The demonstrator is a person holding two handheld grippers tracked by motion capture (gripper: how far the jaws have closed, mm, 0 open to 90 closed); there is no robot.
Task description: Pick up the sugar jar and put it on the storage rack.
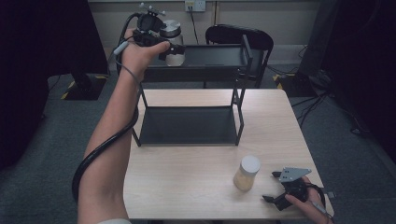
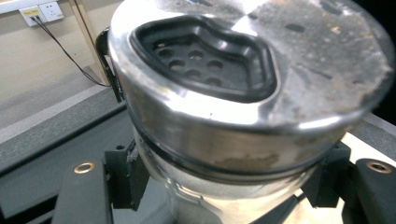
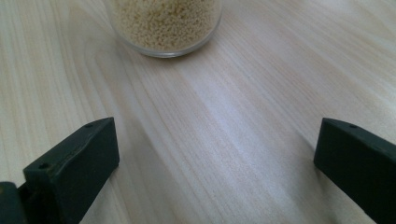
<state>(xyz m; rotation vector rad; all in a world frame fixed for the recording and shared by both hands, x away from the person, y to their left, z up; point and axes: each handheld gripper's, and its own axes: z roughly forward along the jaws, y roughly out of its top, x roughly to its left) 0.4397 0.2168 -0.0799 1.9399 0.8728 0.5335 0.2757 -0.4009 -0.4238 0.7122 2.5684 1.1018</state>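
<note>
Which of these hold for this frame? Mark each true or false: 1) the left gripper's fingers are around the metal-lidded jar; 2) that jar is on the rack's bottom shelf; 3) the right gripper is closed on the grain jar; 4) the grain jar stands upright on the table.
1) True: the left gripper has its fingers on both sides of the metal-lidded jar.
2) False: it is at the top shelf of the rack.
3) False: the right gripper is open, apart from the grain jar.
4) True: it stands upright on the table, in front of the rack.
</note>
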